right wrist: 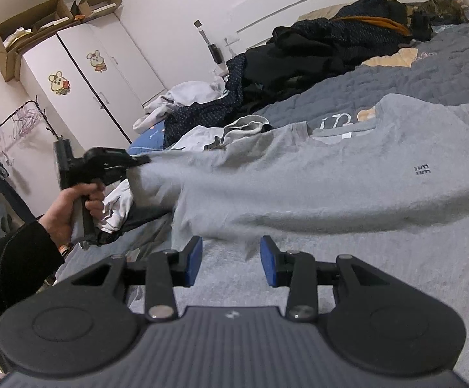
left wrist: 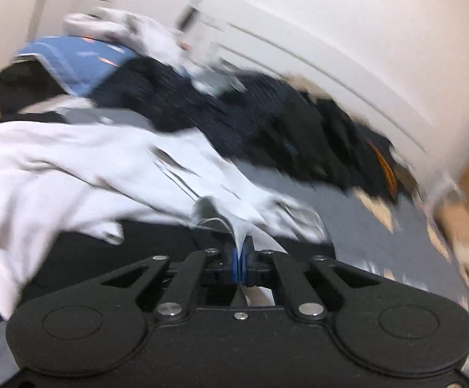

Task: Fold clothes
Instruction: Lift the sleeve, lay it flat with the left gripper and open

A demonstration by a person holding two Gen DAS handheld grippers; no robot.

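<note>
- The grey T-shirt (right wrist: 299, 174) lies spread on the bed (right wrist: 428, 74), front side up, with its neck toward the far side.
- The left tongs (right wrist: 137, 161) are shut on the T-shirt's sleeve end and hold it up off the bed. In the left wrist view the cloth looks almost white and sits pinched between the blue pads (left wrist: 234, 263).
- The right tongs (right wrist: 231, 258) are open and hold nothing. They hang just over the shirt's near part.
- The left view is blurry, so that hand seems to move fast. A fast pull could drag the whole shirt out of place or bunch it up.
- The pinch is only on a small bit of cloth, so I think it could slip out.
- The pile of dark clothes (right wrist: 315, 48) is near, and the sleeve could land on it.
- Cardboard boxes (right wrist: 31, 22) sit on top of the wardrobe (right wrist: 82, 77). They hold papers and small things I cannot make out.
</note>
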